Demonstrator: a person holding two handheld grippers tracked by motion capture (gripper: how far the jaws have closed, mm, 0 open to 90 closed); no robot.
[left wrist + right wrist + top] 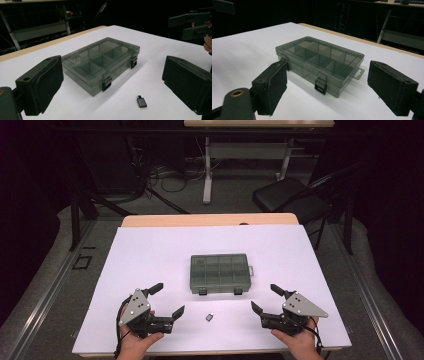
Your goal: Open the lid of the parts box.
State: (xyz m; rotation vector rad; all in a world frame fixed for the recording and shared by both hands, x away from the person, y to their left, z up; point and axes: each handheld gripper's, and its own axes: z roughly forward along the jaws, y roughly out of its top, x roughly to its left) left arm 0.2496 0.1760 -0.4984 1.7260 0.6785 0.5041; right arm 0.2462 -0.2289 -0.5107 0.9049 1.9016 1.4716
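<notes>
Compartment box [220,272], smoky grey translucent plastic with its lid closed and two black latches on the near side, lies flat at the middle of your table [150,250].

Around you the room is dark. The table has a white top with a pale wood edge along its far side. Beyond it the high view shows grey floor, a second table's white legs [207,170] with loose cables beside them, and a black chair [290,200] at the far right.

Your left hand-held gripper [168,300] sits near the table's front edge, left of the box, jaws spread wide and holding nothing. Your right hand-held gripper [266,298] mirrors it on the right, jaws equally released and empty. Both are well apart from the box.

A small dark grey adapter [210,317], with a metal plug end, lies flat on the white top between the two grippers, near the box's front.

The left gripper view shows the adapter [141,101] clearly, in front of the box's latches [107,83], and your right gripper at upper right. The right gripper view shows a hanging tab [358,73] on the box's right end and divider walls inside the lid.
</notes>
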